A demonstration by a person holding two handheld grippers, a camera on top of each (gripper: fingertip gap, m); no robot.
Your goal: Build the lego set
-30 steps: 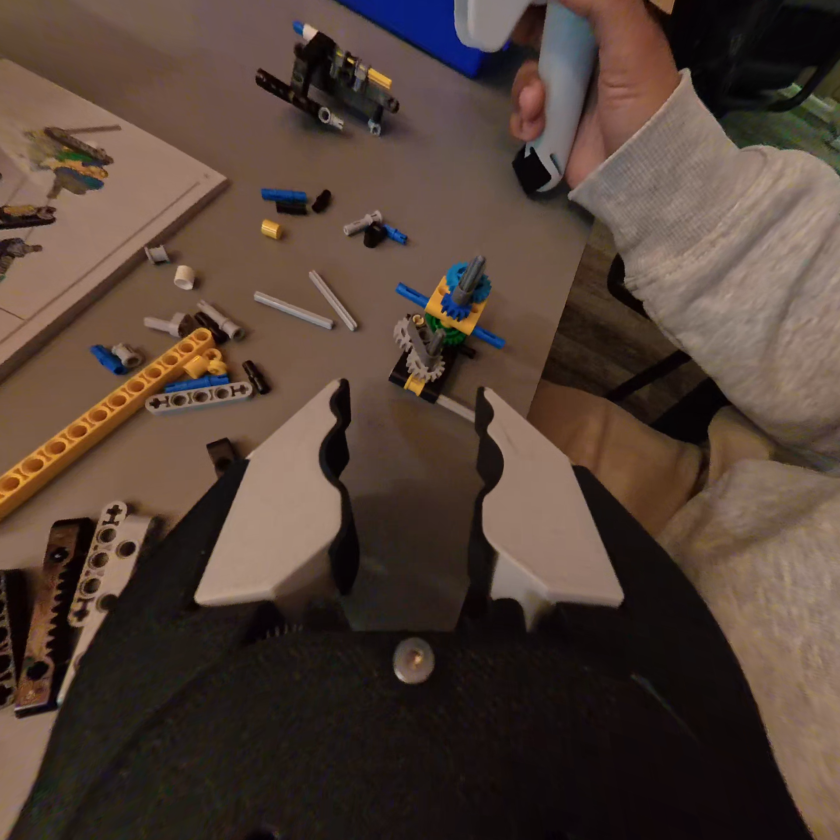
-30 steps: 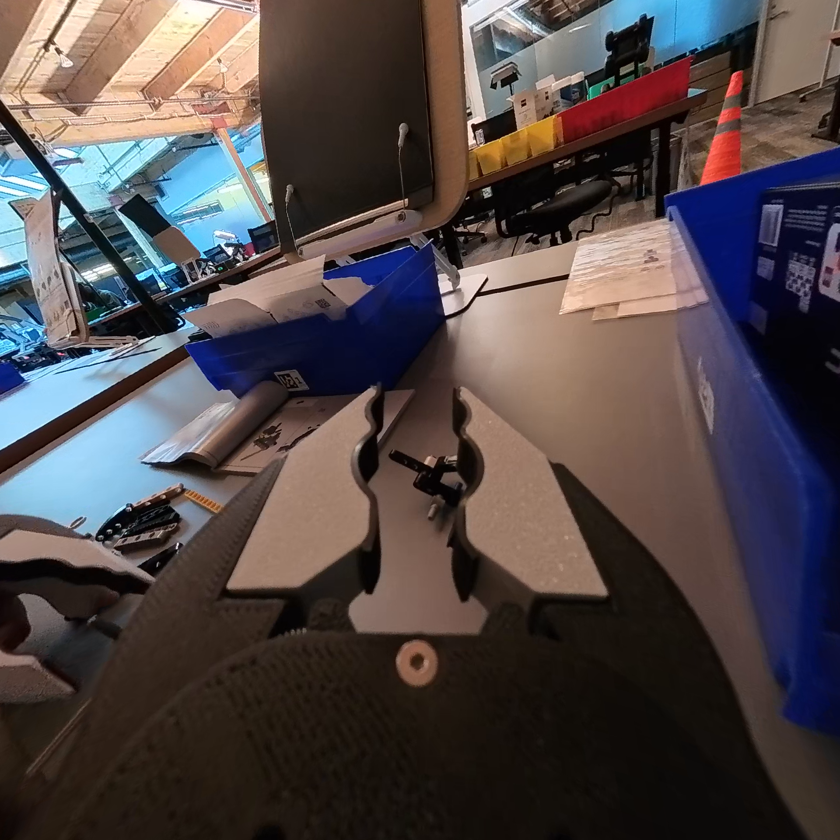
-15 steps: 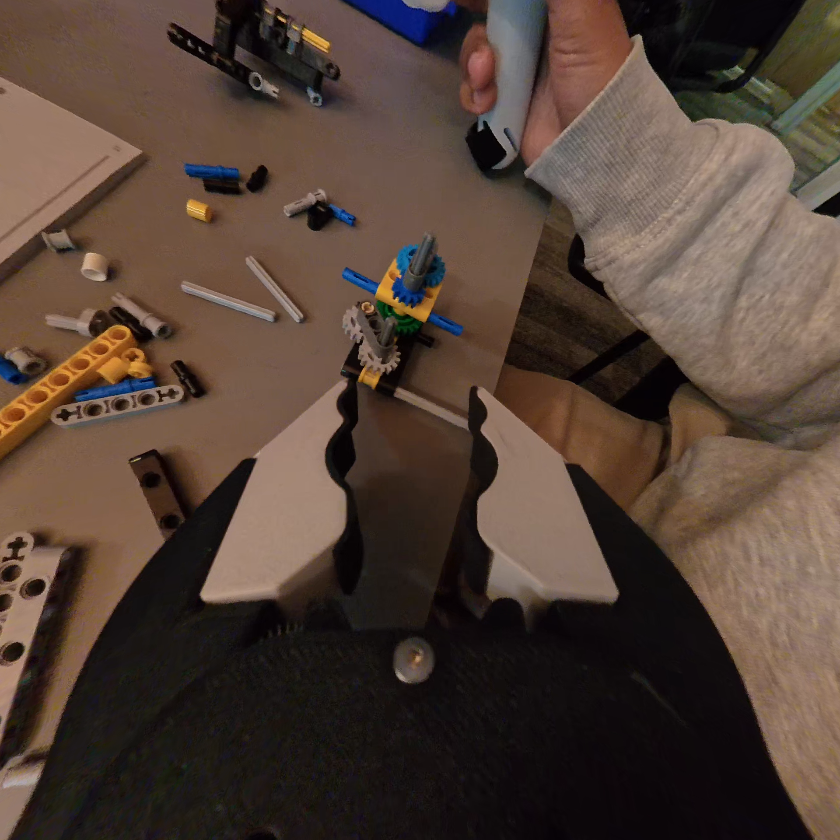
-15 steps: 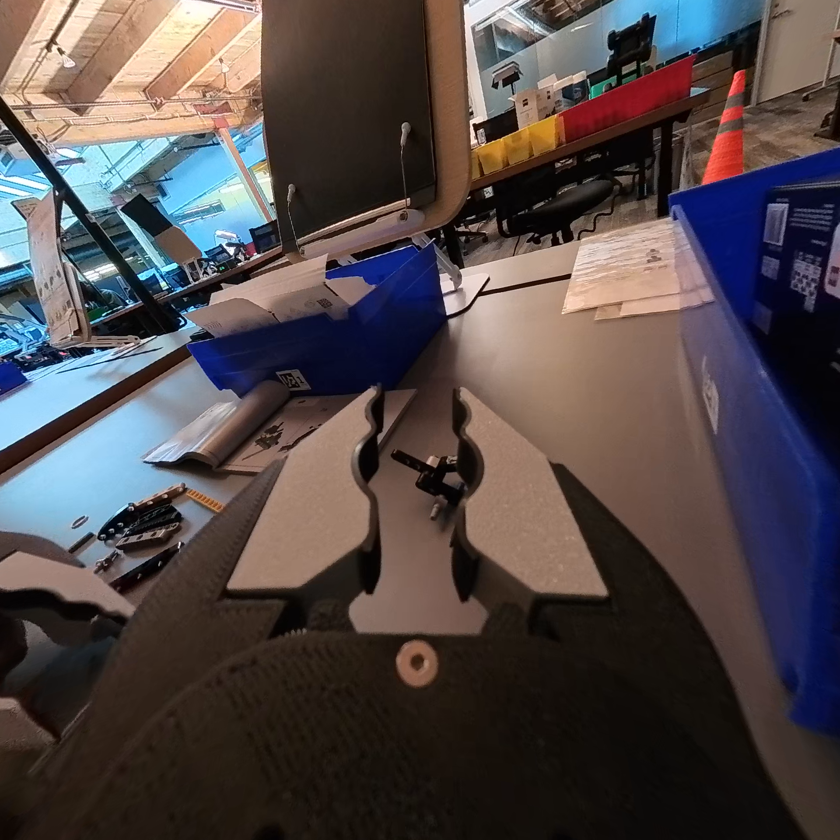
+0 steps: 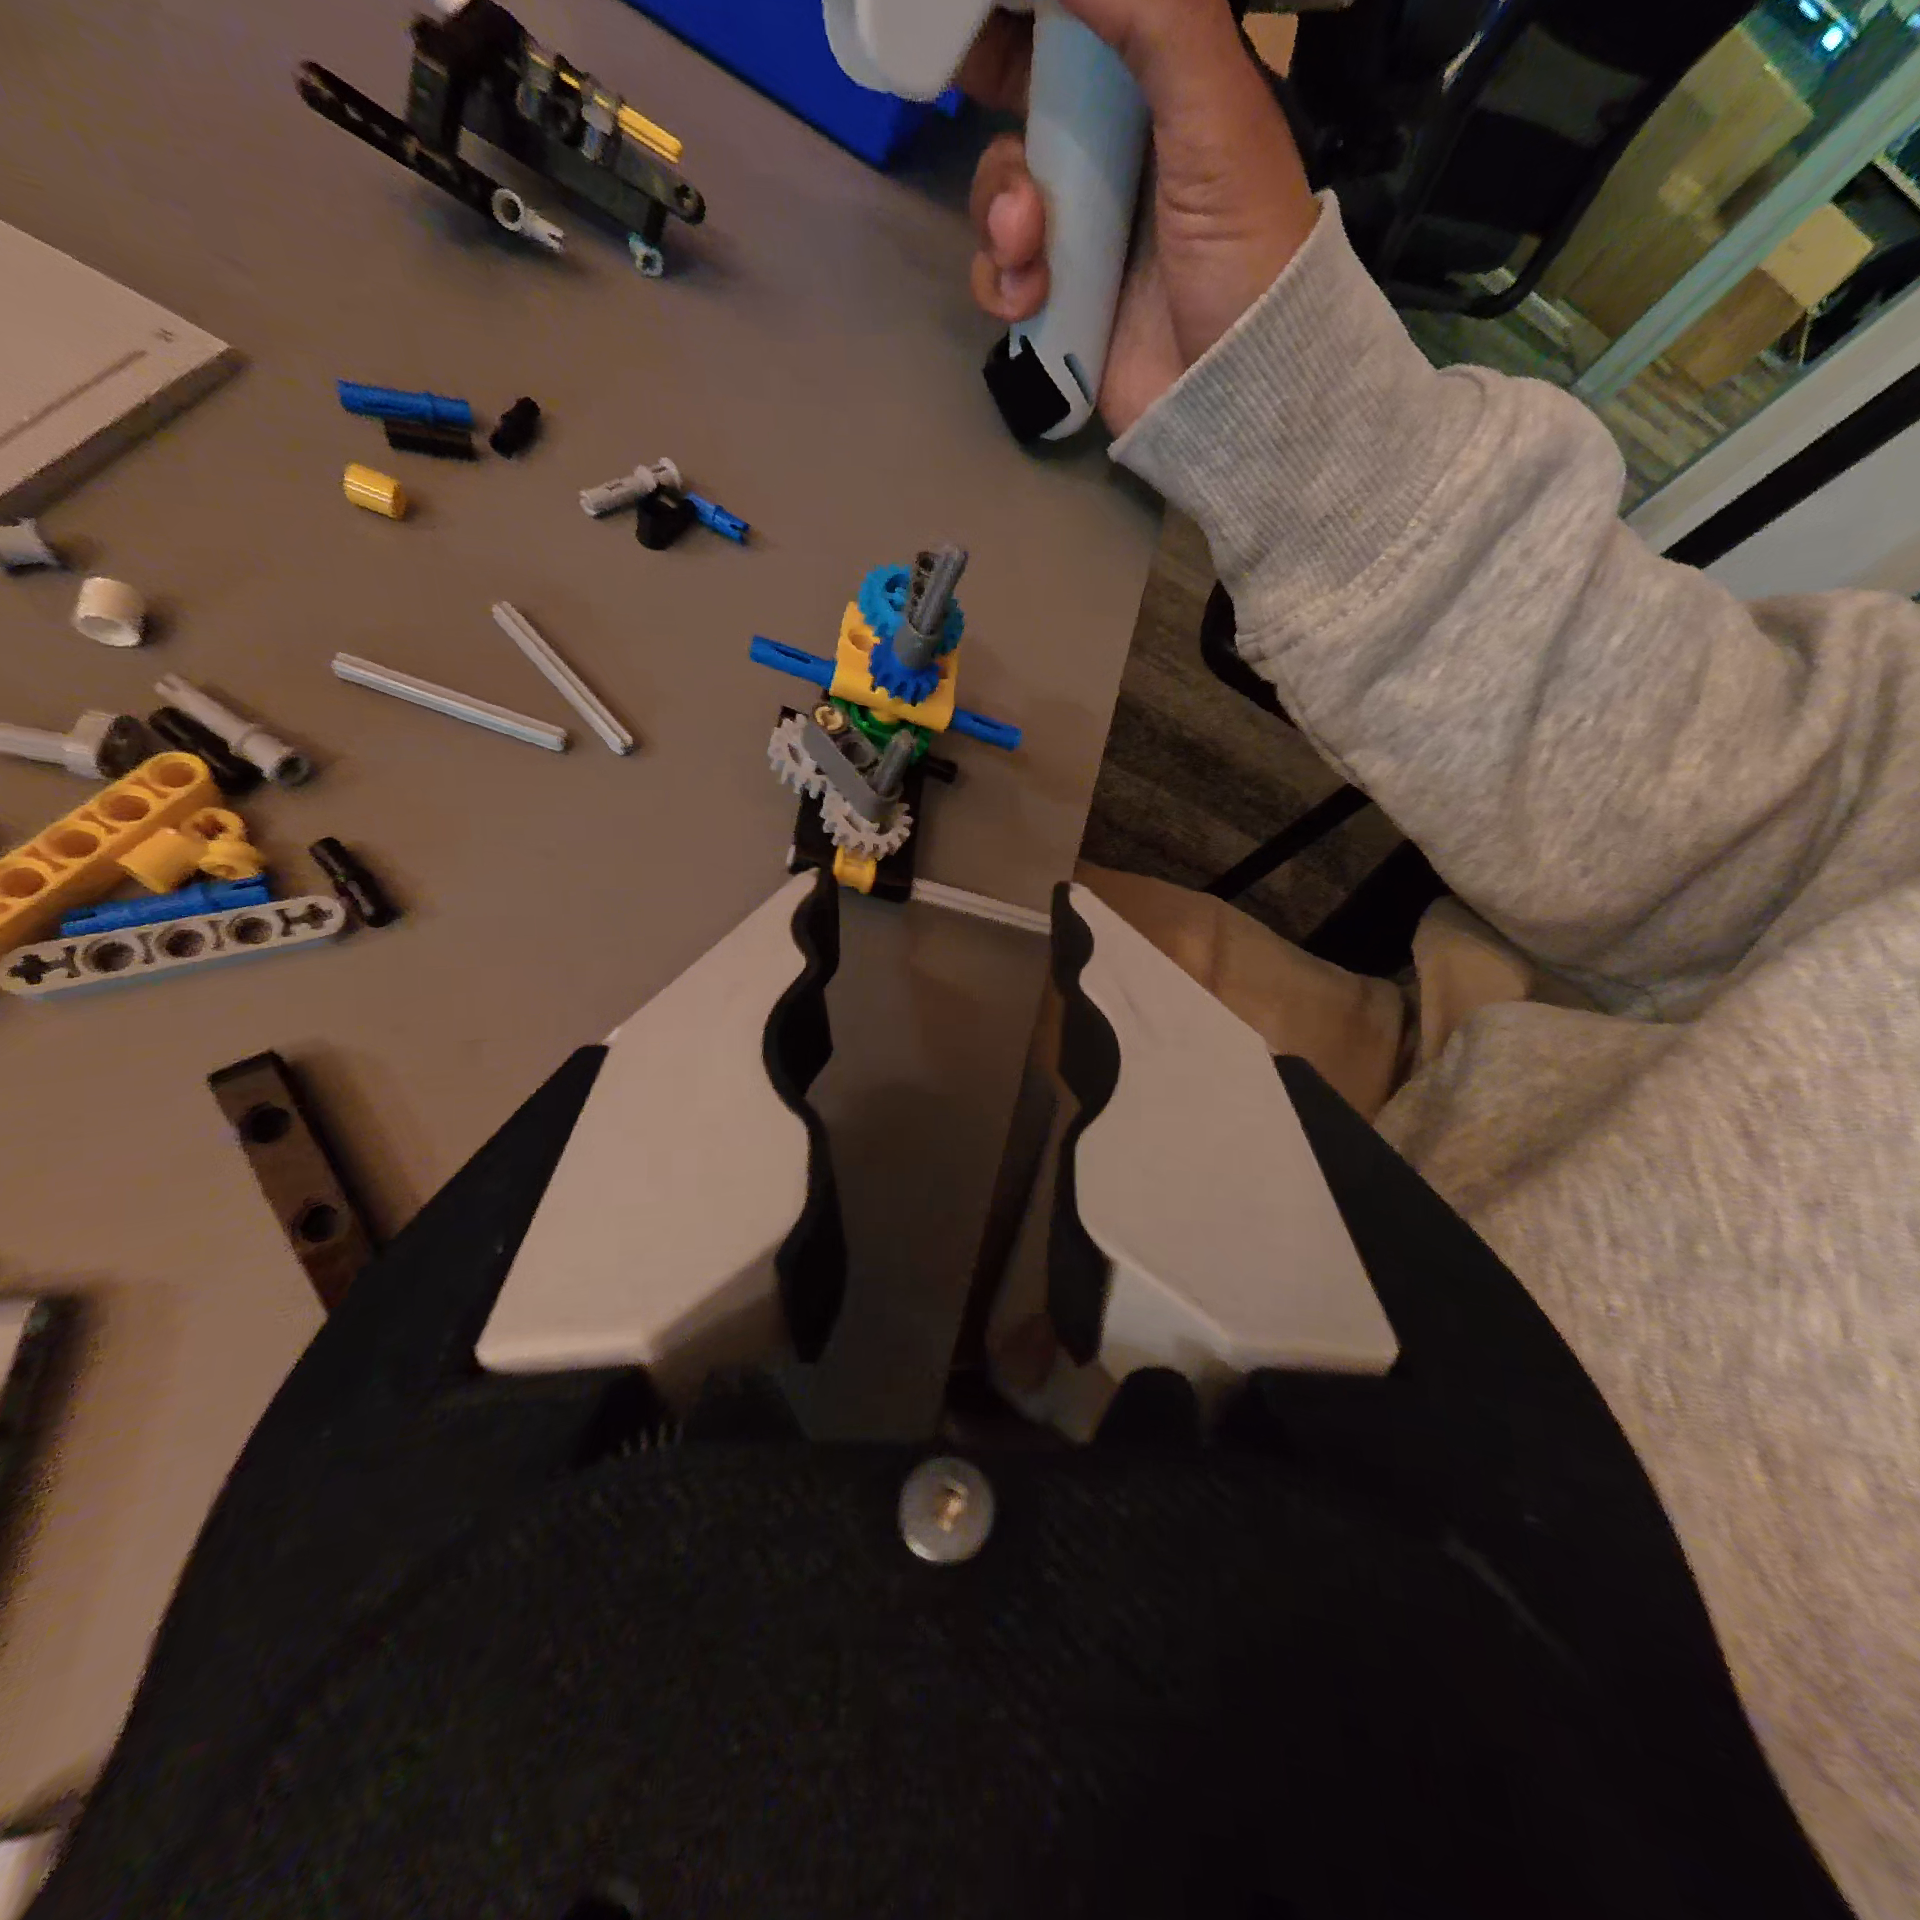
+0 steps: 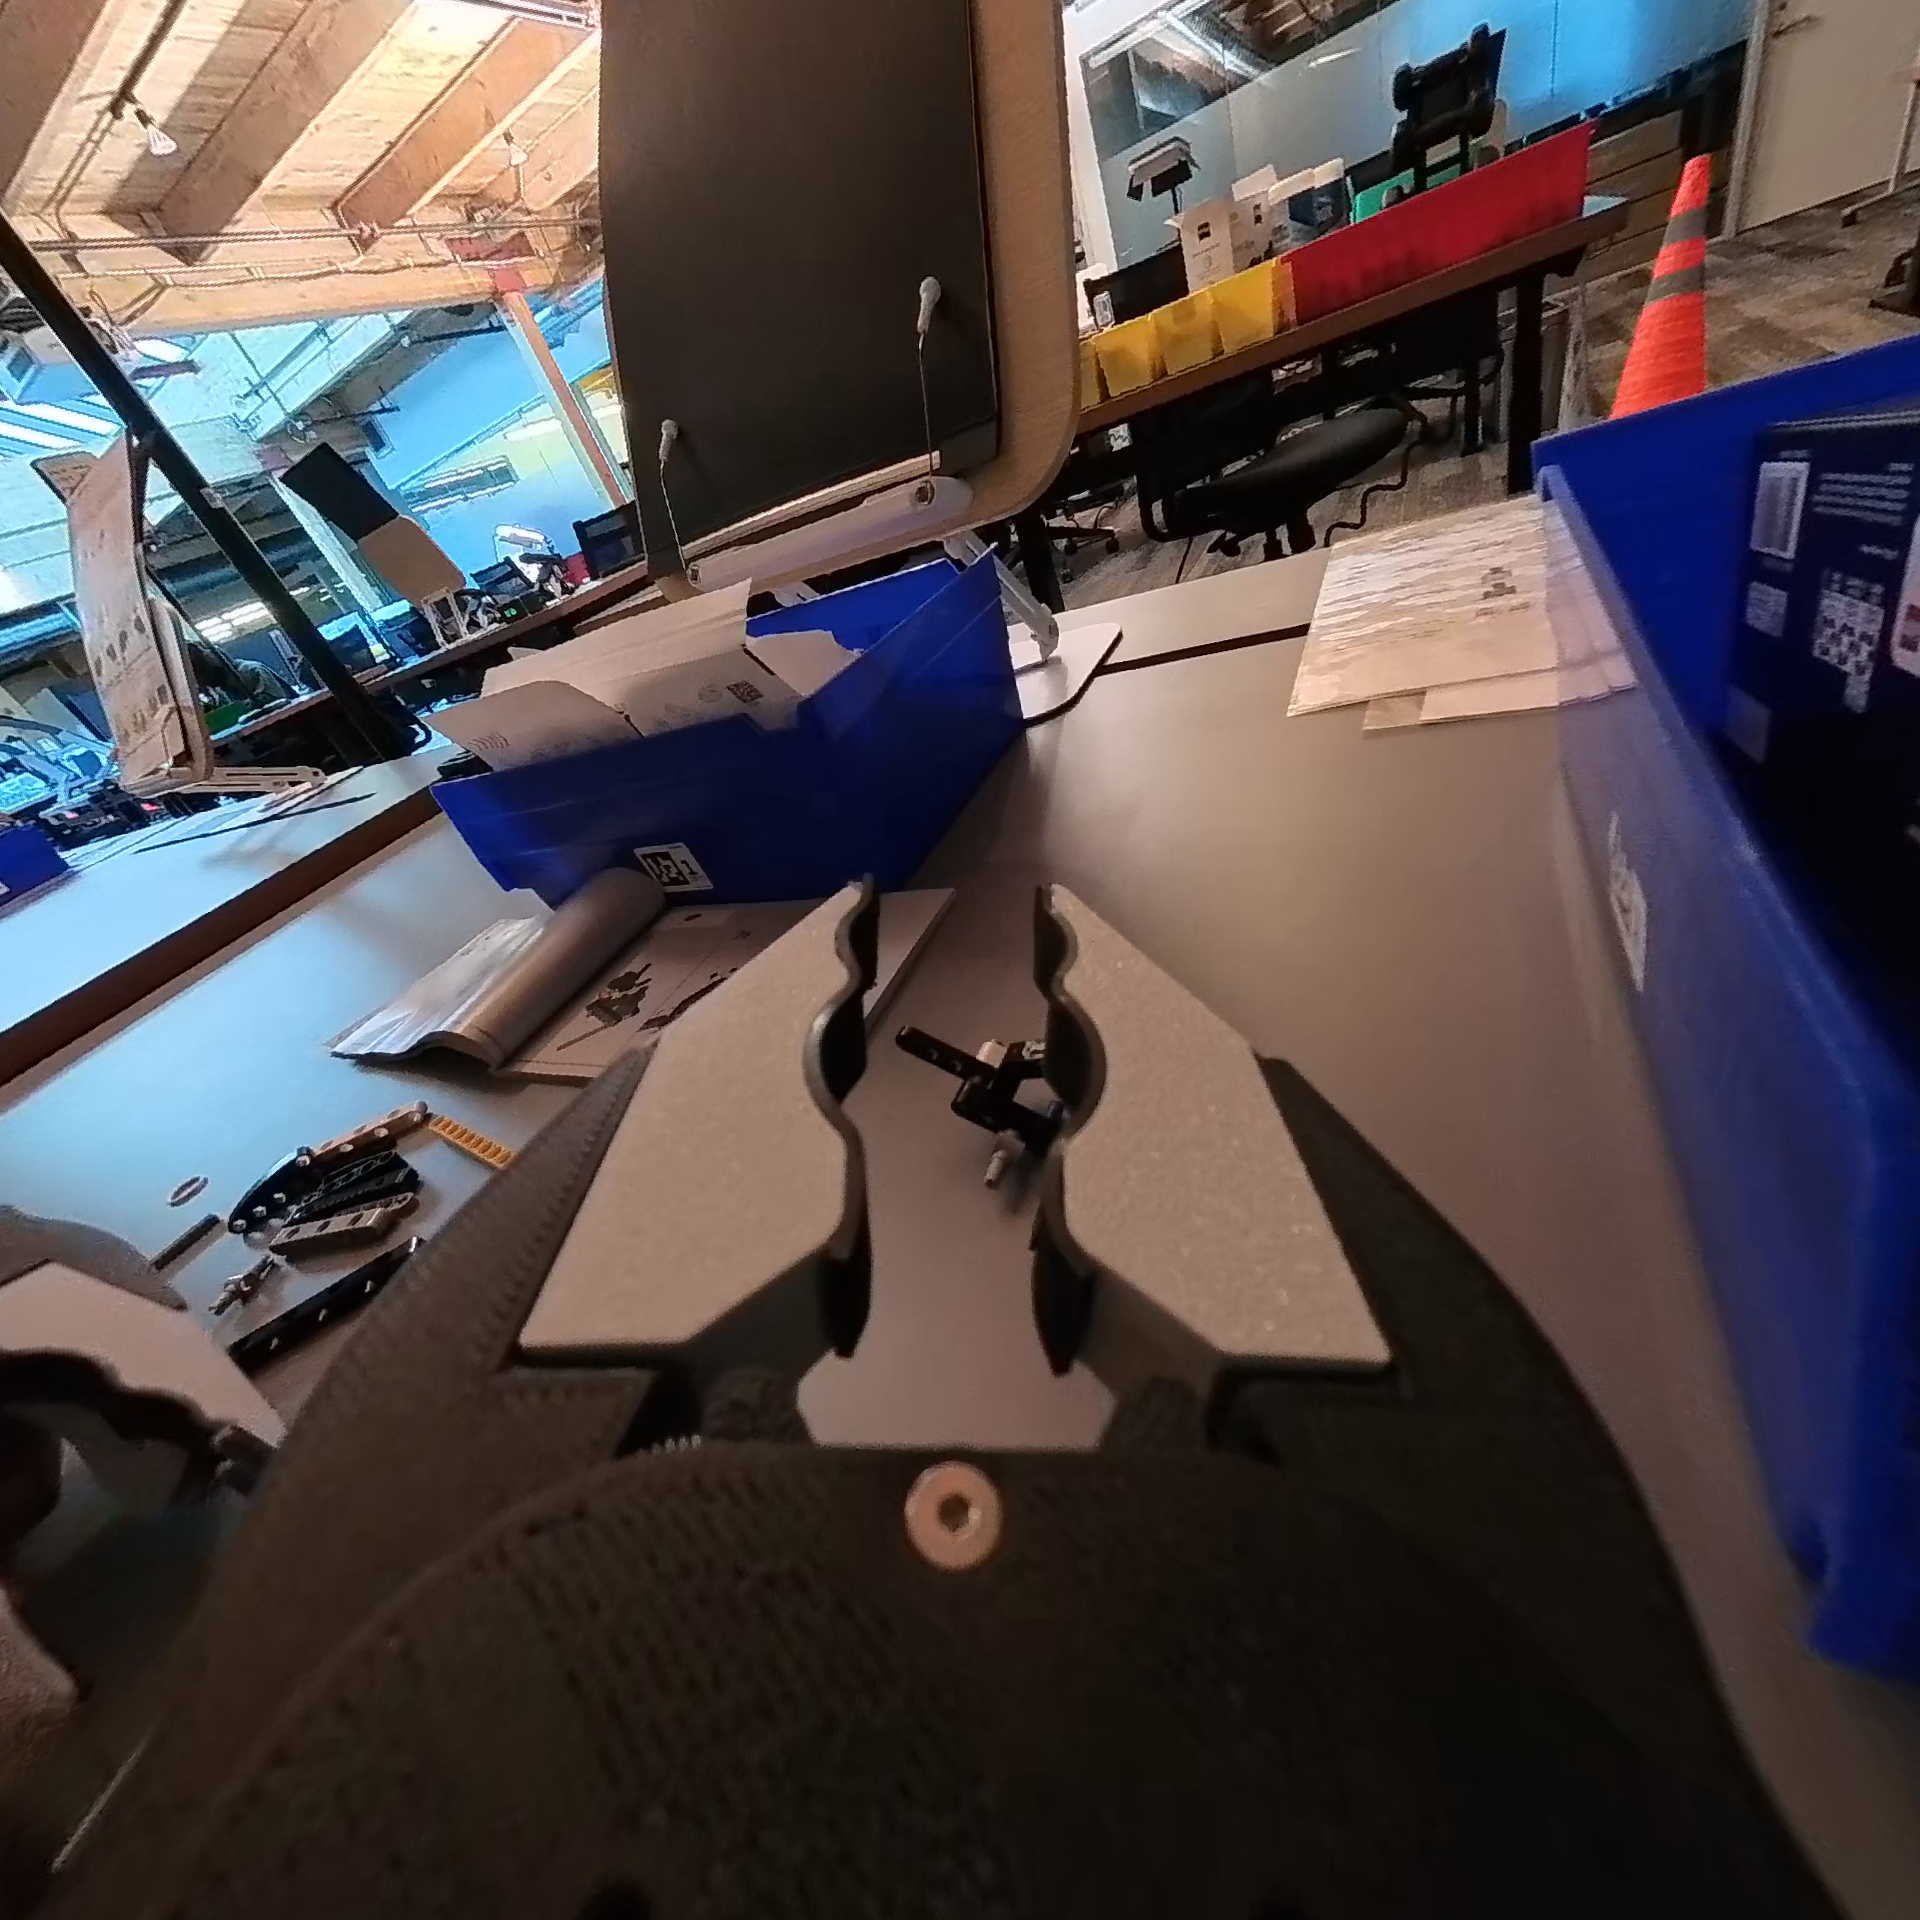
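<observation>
In the left wrist view a small gear assembly (image 5: 883, 727) of yellow, blue, green and grey parts stands near the table's right edge. My left gripper (image 5: 940, 899) is open and empty, its tips just short of the assembly. A black frame assembly (image 5: 520, 114) lies at the far side; it also shows in the right wrist view (image 6: 987, 1091). My right gripper (image 6: 951, 904) is open and empty, above the table, with the black assembly seen between its fingers. A hand (image 5: 1174, 197) holds the right gripper's handle.
Loose parts lie left of the gear assembly: two grey axles (image 5: 488, 696), a yellow beam (image 5: 94, 842), a grey beam (image 5: 177, 945), pins, a black beam (image 5: 291, 1174). An instruction booklet (image 6: 623, 987) and blue bins (image 6: 748, 758) (image 6: 1745, 935) stand on the table. The table's edge (image 5: 1101, 748) is at right.
My left gripper has moved right and forward toward the gear assembly, which now sits just beyond its tips. The right gripper has hardly moved.
</observation>
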